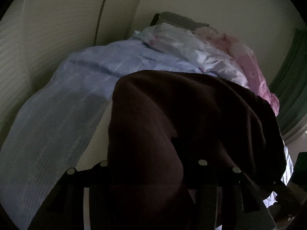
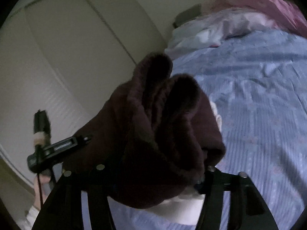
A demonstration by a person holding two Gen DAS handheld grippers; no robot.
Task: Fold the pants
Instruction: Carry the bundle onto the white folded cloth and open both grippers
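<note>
The dark maroon pants (image 1: 182, 118) hang bunched over my left gripper (image 1: 153, 172) and cover its fingers; it is shut on the fabric and holds it above the bed. In the right wrist view the same pants (image 2: 159, 130) are gathered in thick folds over my right gripper (image 2: 153, 174), which is shut on them. The fingertips of both grippers are hidden by cloth. My left gripper (image 2: 57, 147) also shows at the left of the right wrist view, held by a hand.
A bed with a light blue sheet (image 1: 57, 105) (image 2: 259, 105) lies below. A white and pink quilt (image 1: 211, 53) (image 2: 239, 19) is piled at the headboard. Cream wardrobe doors (image 2: 67, 48) stand beside the bed. A green curtain (image 1: 293, 80) hangs at right.
</note>
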